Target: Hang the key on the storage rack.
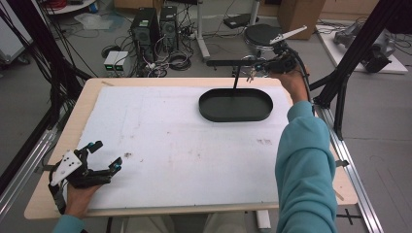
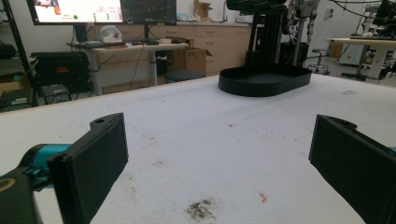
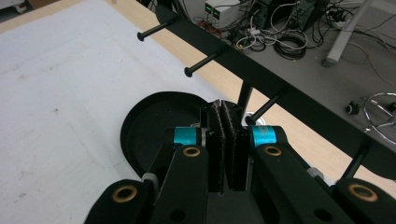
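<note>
— Where was the left gripper point(image 1: 103, 154)?
— Resting at the table's point(image 1: 68, 131) near left corner, jaws spread wide, nothing between them.
— And the right gripper point(image 3: 225, 122)?
— Raised over the black tray point(image 1: 235, 105), beside the rack's point(image 3: 261, 77) pegs, jaws pressed together. What they pinched, if anything, I couldn't tell.

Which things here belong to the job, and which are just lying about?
In the job:
right tool, shut on what look like keys
peg rack
black oval tray

Lying about:
left tool, open, idle
computer towers
floor cables
</note>
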`<state>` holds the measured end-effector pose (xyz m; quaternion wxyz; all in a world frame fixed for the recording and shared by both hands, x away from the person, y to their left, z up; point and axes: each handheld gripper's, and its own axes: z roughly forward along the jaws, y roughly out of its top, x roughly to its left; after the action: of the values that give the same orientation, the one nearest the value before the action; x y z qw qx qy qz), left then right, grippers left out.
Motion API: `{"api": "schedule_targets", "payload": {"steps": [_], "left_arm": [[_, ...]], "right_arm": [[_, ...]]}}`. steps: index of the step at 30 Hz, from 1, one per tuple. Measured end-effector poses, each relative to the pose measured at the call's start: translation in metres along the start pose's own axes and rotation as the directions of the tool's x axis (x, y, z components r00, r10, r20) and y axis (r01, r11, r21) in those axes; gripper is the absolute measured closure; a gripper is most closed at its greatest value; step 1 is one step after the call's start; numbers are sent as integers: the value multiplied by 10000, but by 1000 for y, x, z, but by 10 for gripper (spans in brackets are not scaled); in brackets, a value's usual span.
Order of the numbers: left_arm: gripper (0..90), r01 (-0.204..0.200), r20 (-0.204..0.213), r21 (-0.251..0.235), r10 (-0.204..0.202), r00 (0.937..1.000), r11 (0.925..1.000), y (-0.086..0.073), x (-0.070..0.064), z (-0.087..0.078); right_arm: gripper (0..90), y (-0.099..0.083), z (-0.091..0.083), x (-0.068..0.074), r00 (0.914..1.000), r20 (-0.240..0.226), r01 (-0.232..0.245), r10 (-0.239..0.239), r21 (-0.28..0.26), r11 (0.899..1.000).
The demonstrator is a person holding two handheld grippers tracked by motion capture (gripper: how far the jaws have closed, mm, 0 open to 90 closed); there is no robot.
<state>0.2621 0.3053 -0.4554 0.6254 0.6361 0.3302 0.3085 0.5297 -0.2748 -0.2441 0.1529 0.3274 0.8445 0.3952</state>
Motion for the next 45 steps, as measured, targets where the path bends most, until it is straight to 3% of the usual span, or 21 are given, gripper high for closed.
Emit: {"api": "schedule_targets", "payload": {"steps": [16,45], "left_arm": [[50,-39,-27,-4,39,10000,10000,0,0,0],[51,-32,-8,-19,32,10000,10000,0,0,0]], "right_arm": [[888,-5,18,-10,10000,-30,-67,68,250,9997],[888,-9,24,-16,9985,436,-360,343,391,9986]]}}
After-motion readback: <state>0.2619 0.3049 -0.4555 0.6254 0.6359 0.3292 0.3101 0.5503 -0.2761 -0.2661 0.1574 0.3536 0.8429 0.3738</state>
